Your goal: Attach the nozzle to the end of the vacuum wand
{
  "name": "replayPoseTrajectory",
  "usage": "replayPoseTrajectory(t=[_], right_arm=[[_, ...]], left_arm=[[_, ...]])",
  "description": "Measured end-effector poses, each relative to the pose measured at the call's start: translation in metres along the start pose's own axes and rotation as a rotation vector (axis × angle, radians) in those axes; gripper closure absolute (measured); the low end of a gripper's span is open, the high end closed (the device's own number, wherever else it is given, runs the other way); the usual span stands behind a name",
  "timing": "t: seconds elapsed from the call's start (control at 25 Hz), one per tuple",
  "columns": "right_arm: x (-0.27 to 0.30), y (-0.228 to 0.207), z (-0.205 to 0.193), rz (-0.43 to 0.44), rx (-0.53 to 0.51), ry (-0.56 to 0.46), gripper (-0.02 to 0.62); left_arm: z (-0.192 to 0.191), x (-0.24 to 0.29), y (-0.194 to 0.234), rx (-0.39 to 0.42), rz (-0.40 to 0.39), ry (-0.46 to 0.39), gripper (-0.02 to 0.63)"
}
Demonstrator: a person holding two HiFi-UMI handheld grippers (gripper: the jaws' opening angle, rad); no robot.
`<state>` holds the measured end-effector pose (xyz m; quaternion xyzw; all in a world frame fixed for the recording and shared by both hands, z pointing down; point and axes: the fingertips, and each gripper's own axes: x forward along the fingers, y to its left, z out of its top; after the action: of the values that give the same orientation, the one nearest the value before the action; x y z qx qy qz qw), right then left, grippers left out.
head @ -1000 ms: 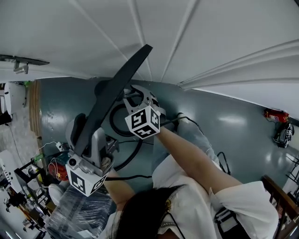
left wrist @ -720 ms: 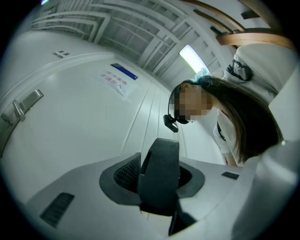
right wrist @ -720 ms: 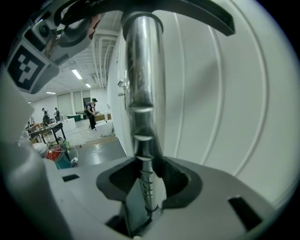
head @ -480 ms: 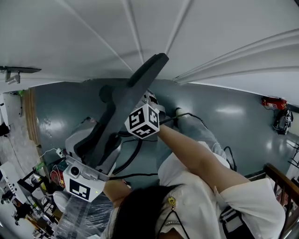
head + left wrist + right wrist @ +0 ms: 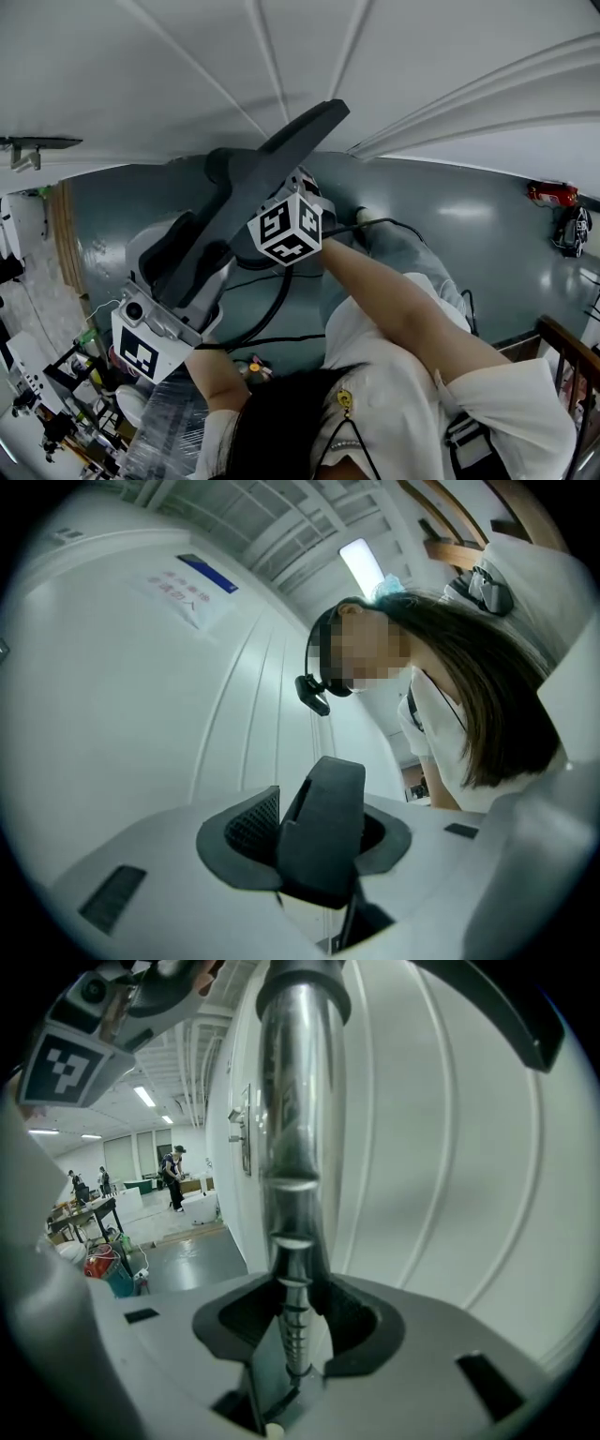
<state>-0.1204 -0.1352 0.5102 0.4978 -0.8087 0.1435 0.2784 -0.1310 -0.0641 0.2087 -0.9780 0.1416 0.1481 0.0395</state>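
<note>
A long dark nozzle [image 5: 272,164] slants up across the white wall, its thin tip at the upper right. My left gripper [image 5: 202,262] grips its lower part. In the left gripper view the nozzle [image 5: 328,799] stands between the pads of the left gripper [image 5: 319,829]; these jaws have just been opening a little, with the nozzle still touching the pads. My right gripper [image 5: 300,1321] is shut on the shiny metal vacuum wand [image 5: 295,1147], which rises to a dark collar [image 5: 300,983] at its top. Whether the collar is fully seated on the wand I cannot tell.
A white panelled wall [image 5: 422,66] stands close ahead over a grey floor [image 5: 469,244]. Black cables [image 5: 267,314] loop on the floor below the grippers. Cluttered gear [image 5: 56,412] sits at the lower left, a red object [image 5: 548,194] at the far right, and a wooden chair [image 5: 567,347] at the lower right.
The left gripper has turned and dropped a little to the left, swinging the nozzle's tip to the right. The right gripper with the wand has stayed almost still.
</note>
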Motion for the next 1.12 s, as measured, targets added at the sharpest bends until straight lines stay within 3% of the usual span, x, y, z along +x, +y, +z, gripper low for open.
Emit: replayPoseTrajectory(t=[0.16, 0.36, 0.48, 0.6, 0.84, 1.0, 1.12], right_arm=[[0.004, -0.001, 0.002, 0.000, -0.010, 0.023, 0.436], [0.003, 0.000, 0.000, -0.028, 0.015, 0.047, 0.436], [0.005, 0.004, 0.000, -0.022, -0.001, 0.041, 0.436], [0.003, 0.001, -0.001, -0.022, 0.015, 0.030, 0.436], [0.002, -0.020, -0.013, -0.047, 0.053, 0.037, 0.436], [0.001, -0.014, -0.012, -0.056, 0.064, 0.036, 0.436], [0.003, -0.014, -0.010, -0.061, 0.063, 0.042, 0.436]], left_arm=[[-0.004, 0.012, 0.002, 0.014, 0.084, 0.059, 0.446], [-0.011, 0.016, -0.001, -0.039, 0.296, 0.058, 0.423], [-0.015, 0.022, -0.005, 0.004, 0.393, 0.085, 0.420], [-0.015, 0.024, -0.003, -0.027, 0.289, 0.080, 0.419], [-0.014, 0.001, 0.023, -0.305, 0.023, -0.067, 0.413], [-0.010, -0.010, 0.025, -0.301, -0.070, -0.108, 0.413], [-0.010, -0.006, 0.025, -0.254, -0.034, -0.085, 0.413]])
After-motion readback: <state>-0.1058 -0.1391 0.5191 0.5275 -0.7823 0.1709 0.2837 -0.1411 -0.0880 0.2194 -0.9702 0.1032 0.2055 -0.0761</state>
